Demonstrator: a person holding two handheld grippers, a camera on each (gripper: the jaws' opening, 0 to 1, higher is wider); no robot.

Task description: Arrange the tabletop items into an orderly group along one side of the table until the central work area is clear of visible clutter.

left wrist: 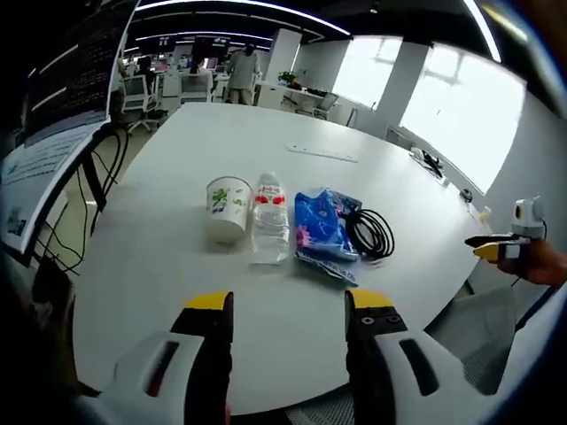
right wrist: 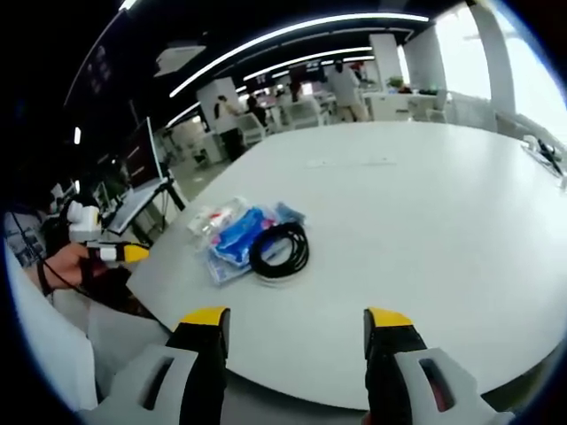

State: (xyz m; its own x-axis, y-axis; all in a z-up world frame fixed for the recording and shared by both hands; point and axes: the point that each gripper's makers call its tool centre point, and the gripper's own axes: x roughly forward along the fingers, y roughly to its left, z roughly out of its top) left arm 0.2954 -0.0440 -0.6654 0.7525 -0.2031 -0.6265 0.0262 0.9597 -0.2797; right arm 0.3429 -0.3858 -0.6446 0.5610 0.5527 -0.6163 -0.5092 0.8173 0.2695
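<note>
left gripper view
left gripper point(left wrist: 288, 305): jaws spread wide, nothing between them; yellow tips on black inner faces, white shells; held low over the near table edge
table point(left wrist: 266, 133): big white top, smooth matte, rounded edge
items: four in a tight row across the table, beyond the jaw tips, well apart from them
paper cup point(left wrist: 227, 209): leftmost; white with green print, lying on its side, mouth toward camera
water bottle point(left wrist: 270, 219): clear plastic, red label, lying flat, touching the cup's right side
blue packet point(left wrist: 326, 230): soft crinkled plastic, blue with pink print, just right of the bottle
black cable point(left wrist: 373, 232): loose round coil, rightmost, touching the packet's right edge
alignment: cup sits about over the left jaw, packet about over the right jaw, bottle in line with the gap
right gripper point(left wrist: 499, 249): at the far right beyond the table edge, yellow tip, held in a hand; can't tell its jaw state from here
far table: thin flat strip lying near the far side

right gripper view
right gripper point(right wrist: 297, 320): jaws wide apart, empty; same yellow-tipped black/white build; tips over the near table rim
table point(right wrist: 425, 204): same white top
black cable point(right wrist: 280, 251): coil nearest this camera, resting partly on the packet
blue packet point(right wrist: 239, 235): behind-left of the coil; clear plastic edge showing
water bottle point(right wrist: 213, 218): red label visible past the packet; cup hidden
position: cluster ahead and left of the jaws, no contact
left gripper point(right wrist: 113, 253): left edge, yellow tip, in a hand
</note>
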